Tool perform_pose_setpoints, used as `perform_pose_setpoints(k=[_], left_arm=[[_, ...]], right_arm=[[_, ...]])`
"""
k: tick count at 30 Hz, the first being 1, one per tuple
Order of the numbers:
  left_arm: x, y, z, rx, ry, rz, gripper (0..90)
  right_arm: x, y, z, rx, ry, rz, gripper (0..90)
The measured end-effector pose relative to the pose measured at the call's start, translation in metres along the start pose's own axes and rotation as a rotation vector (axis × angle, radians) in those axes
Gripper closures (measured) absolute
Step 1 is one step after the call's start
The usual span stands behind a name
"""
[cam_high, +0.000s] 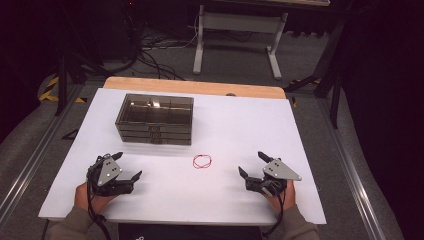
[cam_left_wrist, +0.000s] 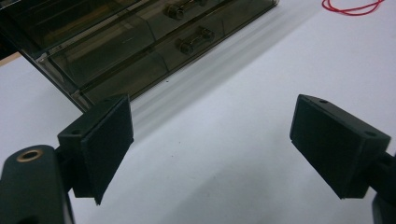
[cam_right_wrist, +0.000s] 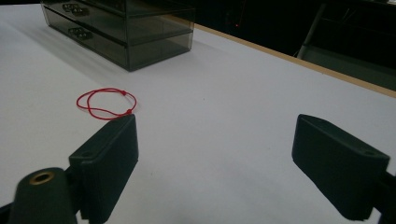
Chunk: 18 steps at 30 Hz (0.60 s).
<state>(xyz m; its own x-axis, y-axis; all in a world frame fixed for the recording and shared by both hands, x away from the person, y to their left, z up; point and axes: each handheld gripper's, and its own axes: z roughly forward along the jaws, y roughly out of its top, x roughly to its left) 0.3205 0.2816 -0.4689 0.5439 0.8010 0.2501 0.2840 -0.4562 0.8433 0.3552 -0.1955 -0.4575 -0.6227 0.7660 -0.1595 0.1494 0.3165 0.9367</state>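
Note:
A thin red string loop (cam_high: 202, 161) lies flat on the white table (cam_high: 240, 130), between the two hands and in front of a smoky transparent drawer box (cam_high: 155, 119). My left gripper (cam_high: 127, 165) rests near the front left edge, open, nothing between its jaws. My right gripper (cam_high: 251, 163) rests at the front right, open and empty as well. In the right gripper view the red string loop (cam_right_wrist: 106, 103) sits just beyond the left jaw. The left gripper view shows the drawer box (cam_left_wrist: 135, 42) close ahead, with two drawer handles, and the string loop (cam_left_wrist: 352, 6) at the top right corner.
The box stands at the back left of the white table, its drawers closed. A wooden strip (cam_high: 192, 87) runs along the far edge. Beyond it, on the floor, stand a white table frame (cam_high: 240, 35) and loose cables (cam_high: 155, 55).

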Motion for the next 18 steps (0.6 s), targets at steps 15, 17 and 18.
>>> perform_pose_setpoints(k=[15,17,18], left_arm=[[-0.003,0.01,0.017,0.007,0.043,0.035,17.5],[-0.003,0.01,0.018,0.008,0.041,0.037,17.6],[-0.003,0.01,0.018,0.009,0.039,0.039,17.6]], right_arm=[[0.002,-0.001,-0.001,0.013,0.005,-0.008,16.7],[0.002,-0.001,-0.001,0.01,0.002,-0.005,16.7],[0.001,-0.001,-0.001,0.008,0.003,-0.003,16.7]])
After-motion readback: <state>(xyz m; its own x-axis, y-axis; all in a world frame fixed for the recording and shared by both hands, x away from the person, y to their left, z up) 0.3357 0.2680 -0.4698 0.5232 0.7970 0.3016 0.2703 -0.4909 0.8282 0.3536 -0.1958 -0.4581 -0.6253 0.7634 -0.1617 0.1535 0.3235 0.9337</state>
